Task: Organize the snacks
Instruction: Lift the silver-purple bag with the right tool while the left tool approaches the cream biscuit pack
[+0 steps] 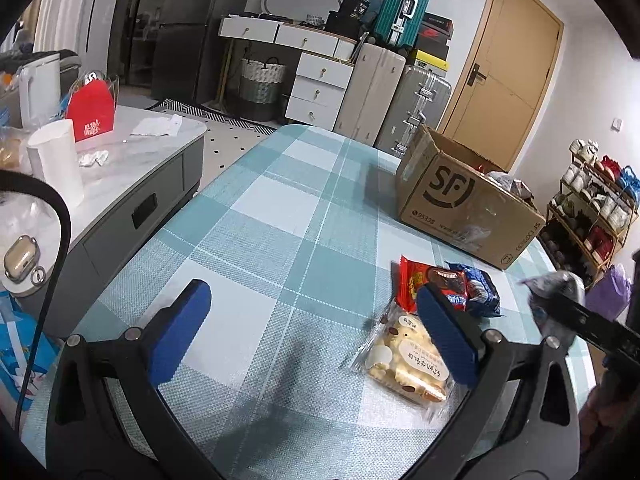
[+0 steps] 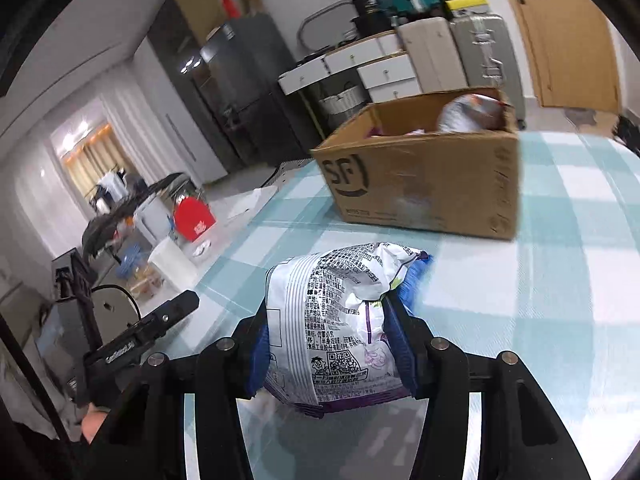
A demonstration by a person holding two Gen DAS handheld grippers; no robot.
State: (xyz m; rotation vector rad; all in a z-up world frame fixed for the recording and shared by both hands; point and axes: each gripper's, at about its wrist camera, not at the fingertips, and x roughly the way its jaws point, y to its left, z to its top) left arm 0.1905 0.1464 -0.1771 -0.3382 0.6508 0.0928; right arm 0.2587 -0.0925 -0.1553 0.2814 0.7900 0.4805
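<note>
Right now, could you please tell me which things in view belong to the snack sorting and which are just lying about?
For the job:
- white and purple snack bag, clamped in the right tongs
- brown cardboard box
- clear pastry packet
- red snack packet
- blue snack packet

Lying about:
- white paper cup
- red gift box
- white kettle

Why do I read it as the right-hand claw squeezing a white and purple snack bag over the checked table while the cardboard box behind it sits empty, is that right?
Not quite: the cardboard box is not empty. The right wrist view shows packets already inside. The rest holds: the right gripper is squeezing the white and purple snack bag over the checked table.
</note>
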